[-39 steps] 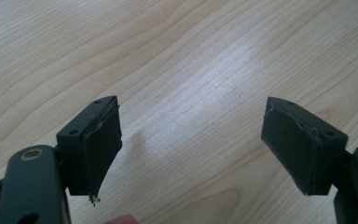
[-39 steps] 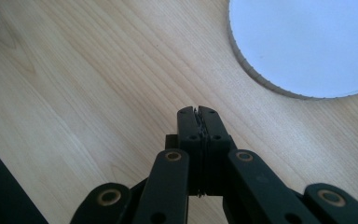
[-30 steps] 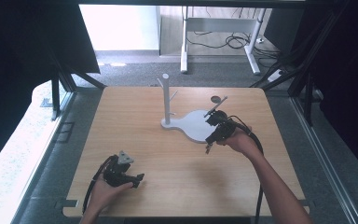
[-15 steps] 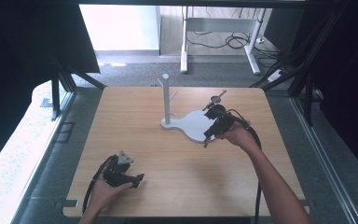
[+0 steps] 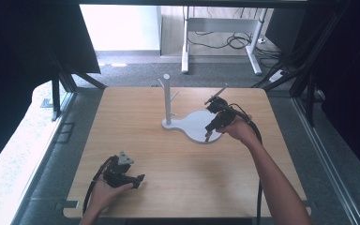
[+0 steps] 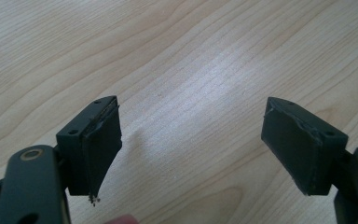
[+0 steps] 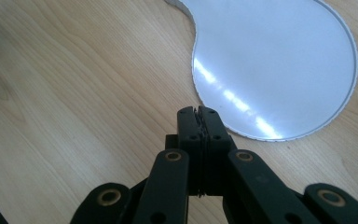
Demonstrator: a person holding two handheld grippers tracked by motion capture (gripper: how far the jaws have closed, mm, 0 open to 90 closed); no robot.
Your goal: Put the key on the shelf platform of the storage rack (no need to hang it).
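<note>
While the right claw hovers with its jaws pressed together, empty, at the edge of the white stand base, the left claw rests wide open — well apart. The base lies mid-bench — its post upright.

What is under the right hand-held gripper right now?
Under the right hand-held gripper lie bare wooden table and the near edge of the white stand base. Its jaws are pressed together; nothing visible between them.
</note>
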